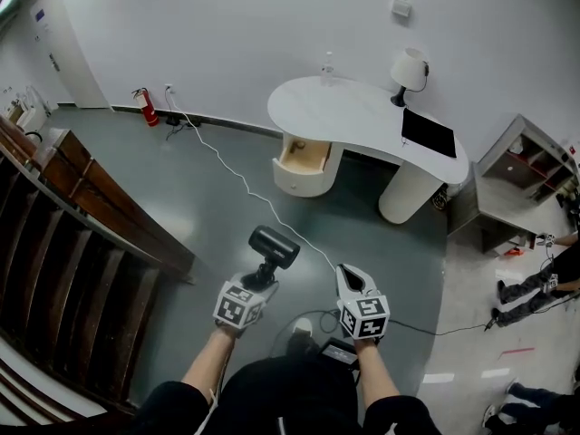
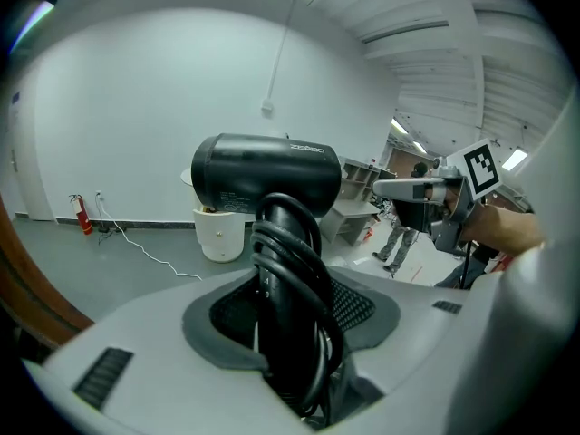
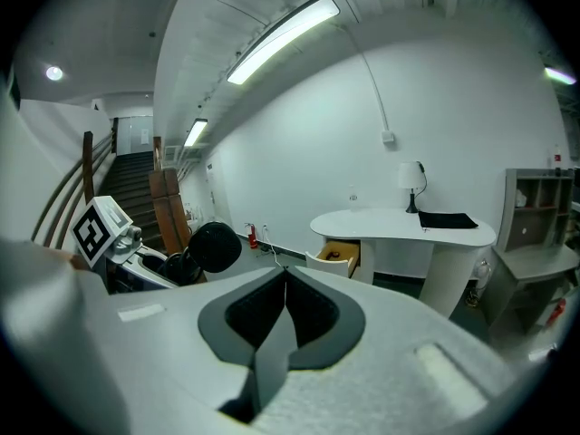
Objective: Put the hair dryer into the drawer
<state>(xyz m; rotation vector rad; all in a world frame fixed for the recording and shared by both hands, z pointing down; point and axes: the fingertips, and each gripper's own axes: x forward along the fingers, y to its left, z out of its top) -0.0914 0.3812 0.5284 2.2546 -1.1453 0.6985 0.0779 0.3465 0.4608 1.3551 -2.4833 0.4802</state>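
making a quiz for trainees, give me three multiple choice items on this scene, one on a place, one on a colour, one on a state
1. The drawer is: A open, B shut, C taken out.
2. The dryer is: A white, B red, C black.
3. The dryer sits: A in the drawer, B in the left gripper, C out of view.

Answers: 1 A, its wooden inside shows. 2 C, barrel and handle are both black. 3 B, the jaws clamp its cord-wrapped handle.
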